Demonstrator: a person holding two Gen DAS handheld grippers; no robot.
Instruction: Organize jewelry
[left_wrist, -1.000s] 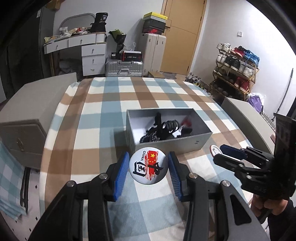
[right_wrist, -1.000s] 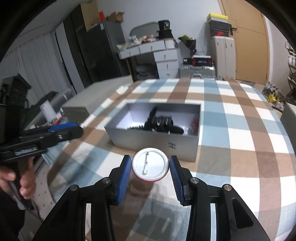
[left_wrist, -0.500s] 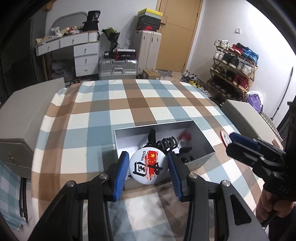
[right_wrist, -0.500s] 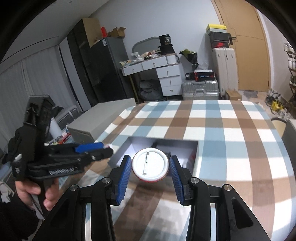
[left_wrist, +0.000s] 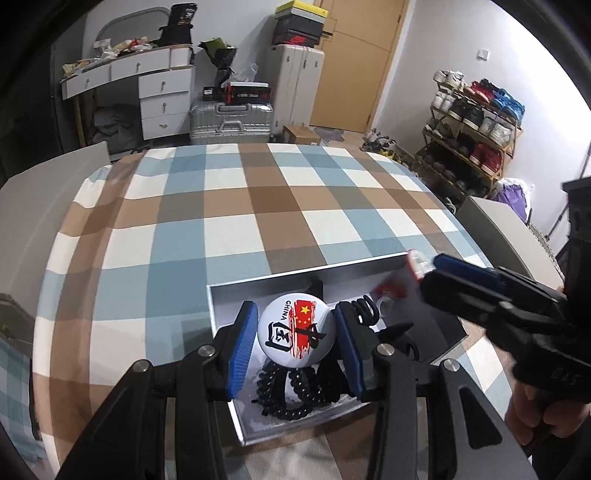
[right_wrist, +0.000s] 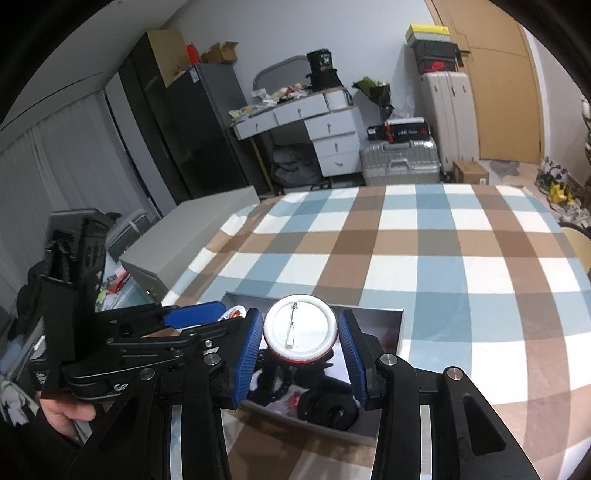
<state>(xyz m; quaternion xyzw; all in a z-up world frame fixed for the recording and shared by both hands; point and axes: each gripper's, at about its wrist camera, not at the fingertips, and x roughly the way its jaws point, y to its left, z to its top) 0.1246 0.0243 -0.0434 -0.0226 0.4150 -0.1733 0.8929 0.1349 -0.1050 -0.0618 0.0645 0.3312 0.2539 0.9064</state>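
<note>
Two handheld grippers hang over a grey box on a checked blue, brown and white bedspread, each pinching a round pin badge by its rim. The left gripper clamps its blue pads on a white badge printed with "CHINA", a red flag and black brushwork, the printed face turned towards the camera; the badge sits above the near left part of the box. The right gripper holds a second badge back side up, its white reverse and metal pin clasp showing, with a red edge along the bottom; it too is above the box, over the near half. In the left wrist view the right gripper reaches in from the right of the box, its badge blurred at the far right corner. In the right wrist view the left gripper comes in from the left of the box, a person's hand wrapped around its handle. Inside the box lie black coiled hair ties near the front wall and a dark claw clip, with something red and small among them that is too blurred to name. Beyond the box, past the bed's far end, stand a silver suitcase and a white drawer desk.
</note>
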